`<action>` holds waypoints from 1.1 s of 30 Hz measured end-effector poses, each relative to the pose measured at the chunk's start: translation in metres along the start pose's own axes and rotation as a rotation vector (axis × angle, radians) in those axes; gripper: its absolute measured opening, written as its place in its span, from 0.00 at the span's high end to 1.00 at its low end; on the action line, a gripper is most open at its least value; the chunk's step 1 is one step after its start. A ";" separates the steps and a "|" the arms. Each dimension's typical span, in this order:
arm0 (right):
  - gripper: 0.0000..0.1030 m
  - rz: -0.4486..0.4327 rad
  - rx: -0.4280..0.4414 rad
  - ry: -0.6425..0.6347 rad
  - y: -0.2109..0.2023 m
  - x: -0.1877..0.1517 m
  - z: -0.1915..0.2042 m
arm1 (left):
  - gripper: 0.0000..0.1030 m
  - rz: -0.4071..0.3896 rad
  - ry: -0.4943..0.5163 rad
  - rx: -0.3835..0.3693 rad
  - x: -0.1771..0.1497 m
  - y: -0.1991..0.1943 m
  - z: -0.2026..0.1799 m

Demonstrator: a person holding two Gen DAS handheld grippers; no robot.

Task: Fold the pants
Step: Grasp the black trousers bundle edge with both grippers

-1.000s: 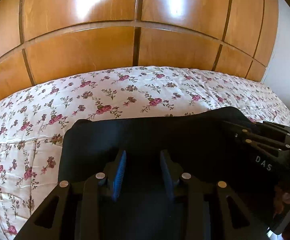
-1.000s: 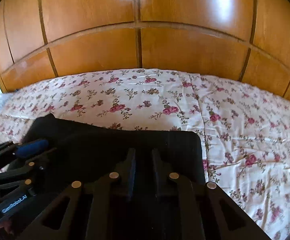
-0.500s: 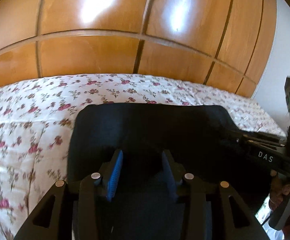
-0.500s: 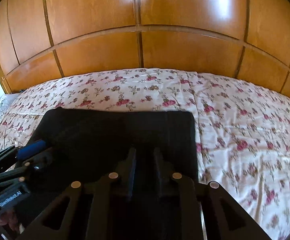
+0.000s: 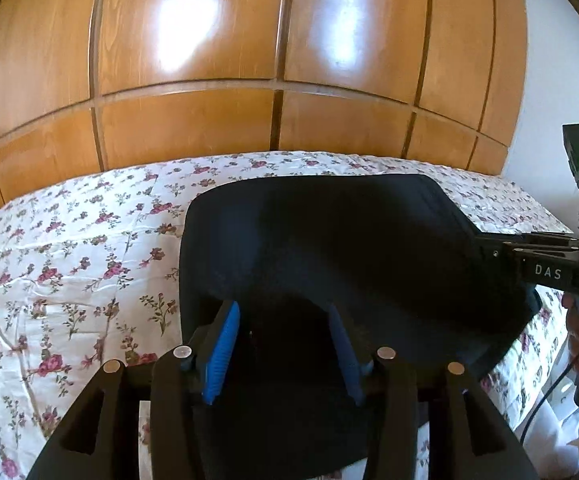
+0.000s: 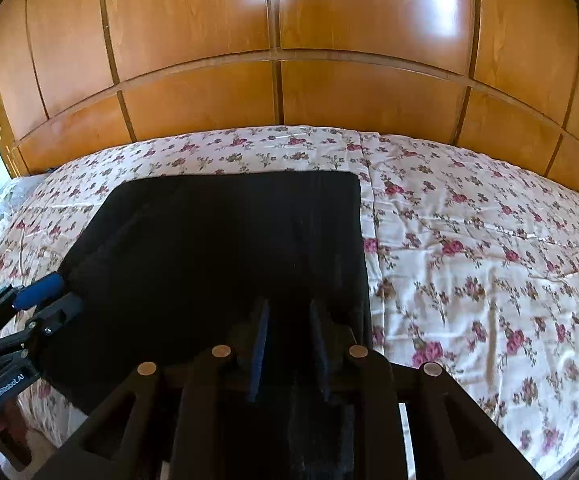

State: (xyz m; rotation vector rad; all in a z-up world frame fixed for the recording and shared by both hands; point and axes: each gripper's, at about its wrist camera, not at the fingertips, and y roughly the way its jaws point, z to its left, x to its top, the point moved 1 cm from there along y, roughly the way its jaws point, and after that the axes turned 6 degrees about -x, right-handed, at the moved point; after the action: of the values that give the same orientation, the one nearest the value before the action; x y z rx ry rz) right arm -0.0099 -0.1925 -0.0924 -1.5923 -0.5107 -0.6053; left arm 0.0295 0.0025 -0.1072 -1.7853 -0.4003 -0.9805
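Note:
The dark navy pants [image 5: 329, 240] lie spread on the floral bedspread [image 5: 69, 248], near edge raised at both grippers. My left gripper [image 5: 281, 320] is shut on the pants' near edge, cloth bunched between its blue pads [image 5: 221, 352]. My right gripper [image 6: 289, 320] is shut on the near edge at the pants' right side [image 6: 229, 240]. The right gripper shows at the right of the left wrist view [image 5: 489, 248]; the left gripper shows at the left of the right wrist view [image 6: 49, 300]. The pants' near end hangs hidden below the fingers.
A wooden panelled wardrobe [image 6: 281, 60] stands behind the bed. The bedspread [image 6: 489, 260] extends wide to the right of the pants. The bed's near edge and floor show low in the right wrist view [image 6: 33, 444]. A white wall [image 5: 549, 80] is at far right.
Both grippers have risen and drawn back toward the bed's near edge with the pants' edge. More of the pants now lies flat and stretched on the bed.

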 end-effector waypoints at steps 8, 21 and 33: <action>0.68 -0.013 -0.001 -0.011 -0.012 -0.006 -0.004 | 0.43 -0.016 -0.205 -0.076 0.007 -0.012 0.036; 0.36 0.087 0.116 0.166 0.006 -0.014 -0.039 | 0.37 0.099 -0.432 -0.289 -0.003 0.013 0.080; 0.28 0.144 0.217 0.225 0.021 -0.022 -0.058 | 0.37 0.177 -0.425 -0.387 0.003 0.030 0.087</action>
State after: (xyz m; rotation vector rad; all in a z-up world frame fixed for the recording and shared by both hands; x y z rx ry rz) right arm -0.0176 -0.2521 -0.1189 -1.3238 -0.2804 -0.5897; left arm 0.0890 0.0661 -0.1364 -2.3480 -0.3196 -0.5738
